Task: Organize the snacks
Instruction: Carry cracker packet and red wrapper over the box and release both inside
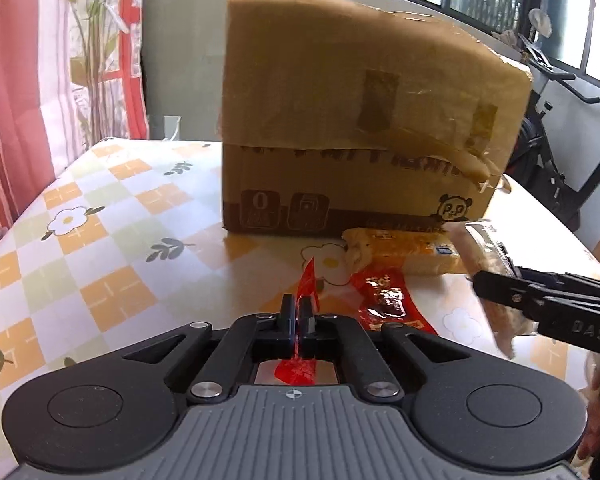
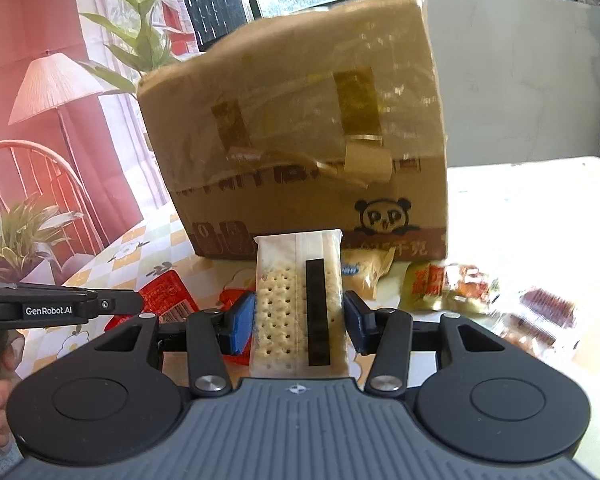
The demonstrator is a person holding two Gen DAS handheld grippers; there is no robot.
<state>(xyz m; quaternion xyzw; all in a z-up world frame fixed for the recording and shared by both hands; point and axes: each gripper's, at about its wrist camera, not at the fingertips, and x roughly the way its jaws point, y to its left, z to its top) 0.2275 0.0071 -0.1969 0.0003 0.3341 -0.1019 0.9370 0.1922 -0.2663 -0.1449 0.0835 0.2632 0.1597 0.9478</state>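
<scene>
A thin red snack sachet (image 1: pixel 306 284) is being pinched edge-on in the left gripper (image 1: pixel 297 312), its jaws closed almost fully upon the film; a clear pack of crackers (image 2: pixel 300 300) is being clasped across its width by the right gripper (image 2: pixel 300 320), jaws held about half apart against the pack's sides; both packs are being held above the flowered surface (image 1: pixel 112 240), just short of the taped cardboard box (image 1: pixel 360 120); the box is standing upright on the surface, and its top cannot be seen from either wrist view, so whether it is open cannot be told. More snacks are lying at the box's foot: a red packet (image 1: pixel 388 304), a yellow-wrapped cake (image 1: pixel 404 252), a yellow-and-red packet (image 2: pixel 444 284), and a blurred dark-red one (image 2: pixel 540 320) further right. If the box is the destination, as is being judged here, both packs are best being lifted well clear of its upper edge before any release; the crackers are brittle, so the squeeze is best being kept light and the pack level; the sachet is limp, so the pinch is best being kept firm.
</scene>
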